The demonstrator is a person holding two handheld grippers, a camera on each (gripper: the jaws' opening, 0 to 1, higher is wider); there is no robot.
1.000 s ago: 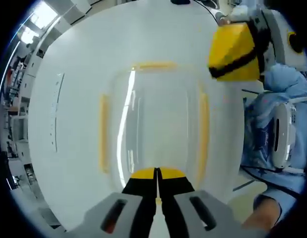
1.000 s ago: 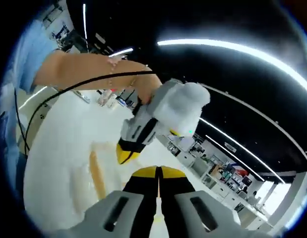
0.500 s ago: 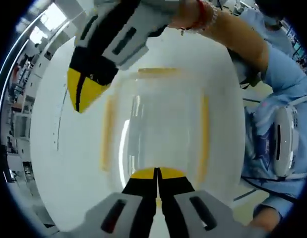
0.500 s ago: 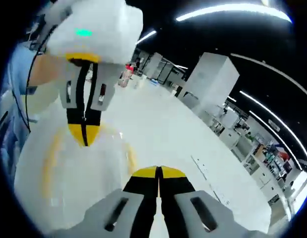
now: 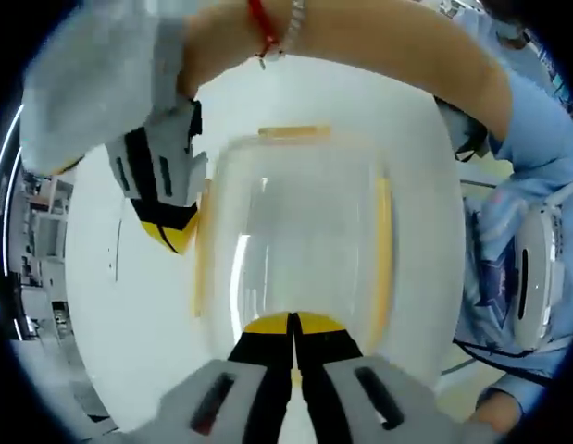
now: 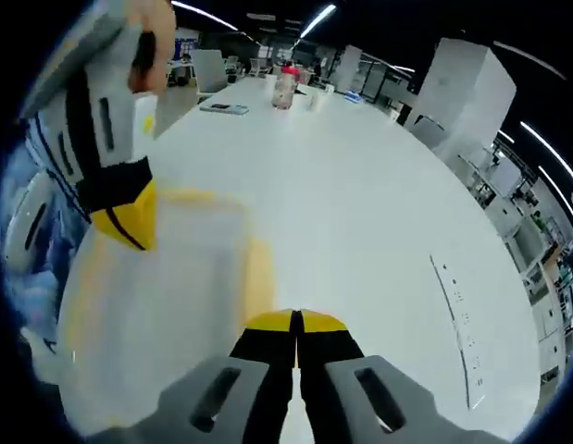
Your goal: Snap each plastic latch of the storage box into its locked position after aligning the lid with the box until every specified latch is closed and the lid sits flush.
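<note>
A clear storage box (image 5: pixel 295 222) with its lid on stands on the white table (image 5: pixel 119 324). Yellow latches line its far edge (image 5: pixel 293 132), its right side (image 5: pixel 382 250) and its left side (image 5: pixel 201 268). My left gripper (image 5: pixel 292 324) is shut, its yellow tip at the box's near edge. My right gripper (image 5: pixel 172 236) is also shut, reaching down from the upper left with its tip close beside the left latch. In the right gripper view the box (image 6: pixel 175 305) is blurred; a yellow latch (image 6: pixel 259 277) lies just ahead of my shut right gripper (image 6: pixel 295 322), and the left gripper (image 6: pixel 129 220) stands over the box's far side.
A person's bare forearm (image 5: pixel 360 37) with a red bracelet crosses above the box, and a blue sleeve (image 5: pixel 536 120) fills the right. Far across the table stand a bottle (image 6: pixel 286 88) and a flat dark item (image 6: pixel 218 108). White table stretches to the right (image 6: pixel 388 213).
The right gripper has swung from the box's right side, over its far edge, down to the left latch. The left gripper has stayed at the near edge, still shut.
</note>
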